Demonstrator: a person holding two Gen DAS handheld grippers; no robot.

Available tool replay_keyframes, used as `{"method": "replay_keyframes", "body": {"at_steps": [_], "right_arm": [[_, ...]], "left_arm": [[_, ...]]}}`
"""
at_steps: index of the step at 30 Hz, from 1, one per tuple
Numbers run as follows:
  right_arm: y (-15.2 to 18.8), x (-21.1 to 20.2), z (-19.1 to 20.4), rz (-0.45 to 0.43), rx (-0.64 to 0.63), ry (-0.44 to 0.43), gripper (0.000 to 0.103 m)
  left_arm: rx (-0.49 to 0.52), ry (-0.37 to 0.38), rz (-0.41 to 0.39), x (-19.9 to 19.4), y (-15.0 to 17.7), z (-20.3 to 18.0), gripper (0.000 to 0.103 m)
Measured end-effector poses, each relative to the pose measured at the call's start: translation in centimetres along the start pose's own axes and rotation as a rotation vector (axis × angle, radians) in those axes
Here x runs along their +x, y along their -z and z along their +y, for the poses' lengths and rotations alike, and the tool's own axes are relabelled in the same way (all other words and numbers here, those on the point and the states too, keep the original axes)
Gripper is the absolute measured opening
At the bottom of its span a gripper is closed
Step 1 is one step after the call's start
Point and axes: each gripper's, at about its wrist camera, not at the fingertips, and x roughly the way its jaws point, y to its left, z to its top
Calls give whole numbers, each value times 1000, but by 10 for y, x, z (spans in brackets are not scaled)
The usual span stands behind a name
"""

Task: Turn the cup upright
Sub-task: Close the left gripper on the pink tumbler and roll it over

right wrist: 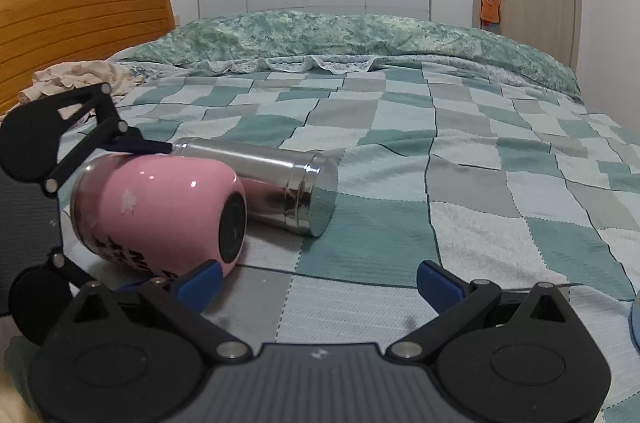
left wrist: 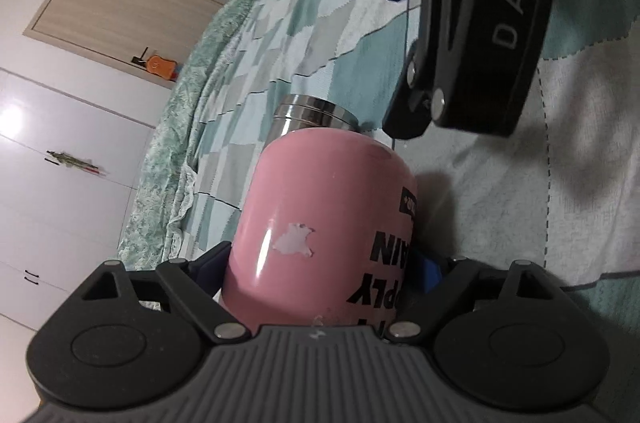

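Pink cup [left wrist: 320, 223] inside left claw [left wrist: 320, 275]

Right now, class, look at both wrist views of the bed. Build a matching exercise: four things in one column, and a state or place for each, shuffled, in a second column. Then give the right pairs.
Things
1. pink cup with black lettering
2. shiny steel flask
3. left tool
4. right tool

States
A. open, holding nothing
B. closed around the cup's sides
C. lying on its side, dark base toward the right camera
D. lying on the checked blanket behind the cup

Pairs: 1-C, 2-D, 3-B, 4-A
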Motion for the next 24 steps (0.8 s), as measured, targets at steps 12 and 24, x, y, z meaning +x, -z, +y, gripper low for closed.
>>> {"method": "replay_keyframes", "body": {"at_steps": [12,24], "right_arm": [[-1,-36,-3,-39,3,-65,103],[11,-137,-66,-109,-31,-35,103]], "left_arm": [[15,-88,-27,-29,-20,1,90],[29,-59,-144,-76,-96,-29,89]]}}
